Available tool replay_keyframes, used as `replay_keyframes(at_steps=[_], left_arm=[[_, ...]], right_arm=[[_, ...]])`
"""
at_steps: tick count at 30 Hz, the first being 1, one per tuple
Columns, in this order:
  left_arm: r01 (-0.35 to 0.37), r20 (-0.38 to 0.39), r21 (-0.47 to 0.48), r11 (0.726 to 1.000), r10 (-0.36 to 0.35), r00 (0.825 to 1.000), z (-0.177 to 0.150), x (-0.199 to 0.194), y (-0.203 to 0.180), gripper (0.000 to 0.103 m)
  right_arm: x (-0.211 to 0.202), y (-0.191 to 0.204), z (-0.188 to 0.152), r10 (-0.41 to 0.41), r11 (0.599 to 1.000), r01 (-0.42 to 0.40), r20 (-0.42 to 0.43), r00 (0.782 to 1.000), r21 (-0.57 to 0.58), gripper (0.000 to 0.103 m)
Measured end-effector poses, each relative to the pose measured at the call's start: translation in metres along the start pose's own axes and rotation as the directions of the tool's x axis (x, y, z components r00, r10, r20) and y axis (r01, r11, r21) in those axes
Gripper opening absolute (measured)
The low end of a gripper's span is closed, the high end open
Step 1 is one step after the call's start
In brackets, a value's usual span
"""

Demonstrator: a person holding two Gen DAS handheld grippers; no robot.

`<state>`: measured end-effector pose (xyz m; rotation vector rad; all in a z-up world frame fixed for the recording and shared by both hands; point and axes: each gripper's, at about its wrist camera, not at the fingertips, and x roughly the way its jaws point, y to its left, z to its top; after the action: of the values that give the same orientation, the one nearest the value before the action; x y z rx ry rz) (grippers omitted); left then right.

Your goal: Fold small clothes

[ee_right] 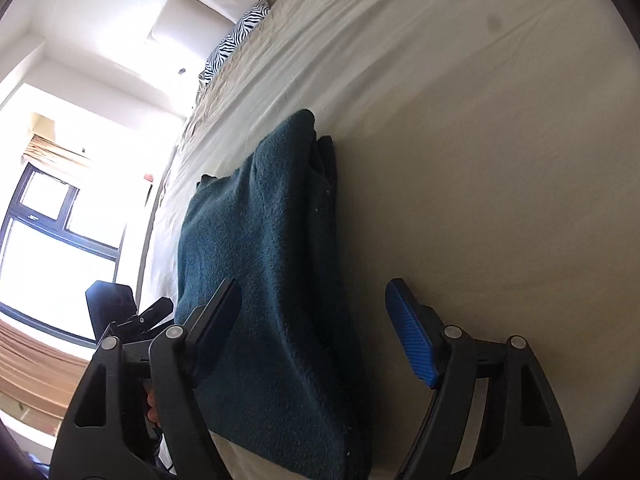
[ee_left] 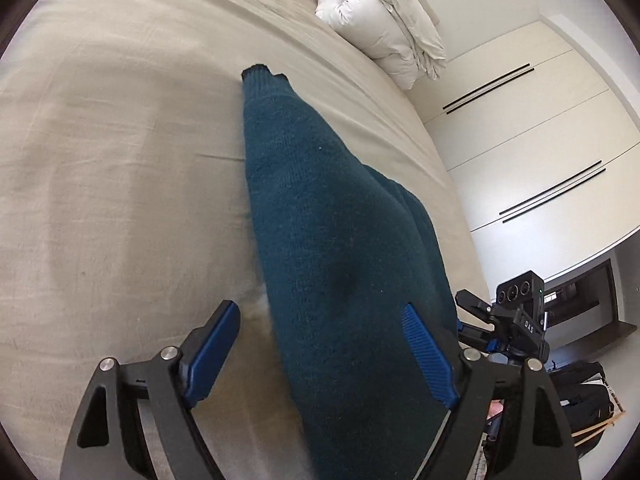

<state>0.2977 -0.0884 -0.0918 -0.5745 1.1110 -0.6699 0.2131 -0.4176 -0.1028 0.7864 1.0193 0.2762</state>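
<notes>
A dark teal knitted garment (ee_left: 320,240) lies on the beige bed sheet (ee_left: 120,160), folded into a long narrow shape; a ribbed cuff points to the far end. My left gripper (ee_left: 320,316) is open, its blue pads (ee_left: 428,352) on either side of the garment's near part, not pinching it. In the right wrist view the same garment (ee_right: 272,280) shows folded layers. My right gripper (ee_right: 312,304) is open, straddling its near edge. The other gripper shows at the right edge of the left wrist view (ee_left: 516,316).
A folded white duvet (ee_left: 384,28) sits at the far side of the bed. A zebra-print pillow (ee_right: 236,40) lies near the headboard. White wardrobe doors (ee_left: 540,140) stand beside the bed. A window (ee_right: 48,220) is at the left.
</notes>
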Motion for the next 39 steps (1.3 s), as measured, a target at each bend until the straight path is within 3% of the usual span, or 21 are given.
replay_keyframes(at_steps=[3, 8, 10, 12, 18, 22, 25, 29, 35, 39], left_arm=[[0.033, -0.069, 0.005, 0.999, -0.032, 0.997, 0.003, 0.013, -0.006, 0.084], [0.013, -0.136, 0.008, 1.000, -0.012, 0.991, 0.007, 0.027, -0.013, 0.084], [-0.013, -0.147, 0.005, 1.000, 0.014, 0.989, 0.008, 0.030, -0.014, 0.074], [-0.024, -0.152, -0.005, 1.000, 0.023, 0.988, 0.009, 0.031, -0.012, 0.067], [-0.048, -0.142, 0.018, 0.999, 0.050, 0.989, 0.005, 0.025, -0.019, 0.049], [-0.064, -0.122, 0.025, 0.998, 0.066, 0.990, -0.002, 0.005, -0.028, 0.045], [-0.085, -0.104, 0.049, 0.995, 0.090, 0.991, -0.012, -0.019, -0.038, 0.045], [-0.093, -0.068, 0.080, 0.992, 0.099, 0.993, -0.031, -0.067, -0.045, 0.045], [-0.185, -0.034, 0.160, 0.970, 0.192, 0.981, -0.087, -0.136, -0.046, 0.045], [-0.220, -0.020, 0.142, 0.965, 0.225, 0.974, -0.124, -0.176, -0.026, 0.045]], right_arm=[[0.011, 0.003, 0.009, 0.044, 0.999, -0.045, -0.072, 0.996, -0.005, 0.074], [0.035, 0.007, 0.029, 0.047, 0.999, -0.047, -0.197, 0.979, 0.003, 0.074], [0.044, 0.014, 0.036, 0.029, 0.999, -0.032, -0.220, 0.975, -0.010, 0.068], [0.054, 0.019, 0.039, -0.020, 0.999, 0.012, -0.239, 0.971, -0.034, 0.050], [0.052, 0.042, 0.029, -0.110, 0.991, 0.092, -0.192, 0.975, -0.101, 0.025], [0.039, 0.073, 0.018, -0.169, 0.976, 0.148, -0.128, 0.977, -0.162, 0.022], [0.030, 0.104, 0.000, -0.202, 0.959, 0.177, -0.098, 0.974, -0.222, 0.021], [0.013, 0.143, -0.035, -0.180, 0.949, 0.159, -0.057, 0.982, -0.272, 0.021], [0.015, 0.201, -0.109, -0.189, 0.912, 0.162, -0.036, 0.981, -0.376, 0.021], [0.029, 0.229, -0.160, -0.180, 0.901, 0.143, -0.055, 0.982, -0.409, 0.021]])
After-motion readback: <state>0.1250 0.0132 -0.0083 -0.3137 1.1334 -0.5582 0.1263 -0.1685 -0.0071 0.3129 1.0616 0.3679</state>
